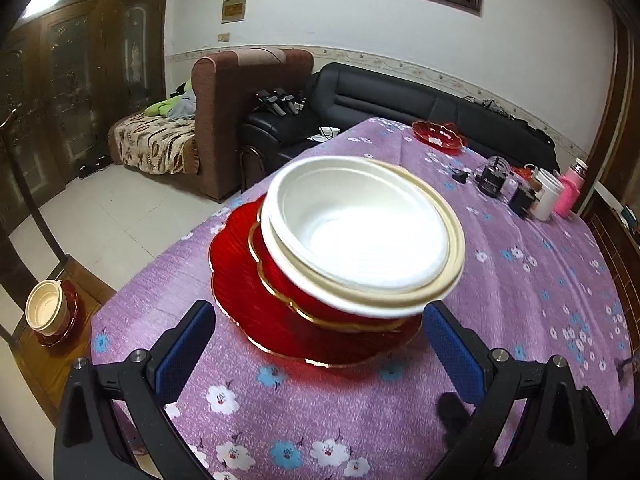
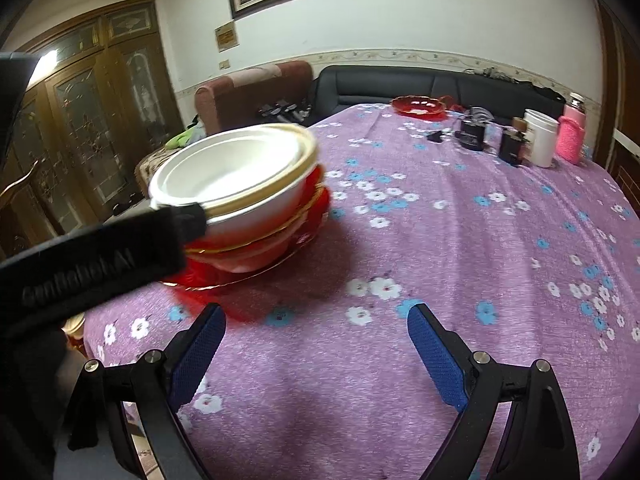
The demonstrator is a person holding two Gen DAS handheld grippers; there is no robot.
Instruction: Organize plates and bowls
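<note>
Bowl stack (image 1: 360, 248) near table edge (image 1: 160, 264), between left claw (image 1: 320, 356) pads.

Left gripper (image 1: 320, 344): matte black frame, two fingers faced with blue textured pads (image 1: 182, 350), round silver screws (image 1: 141, 356) at the finger joints.

Right gripper (image 2: 316, 344): same build, black angular arms, blue dimpled pads (image 2: 436, 356), silver screws (image 2: 480, 357).

In the right wrist view, the left gripper's black side shows embossed lettering, blurred, unreadable.
</note>
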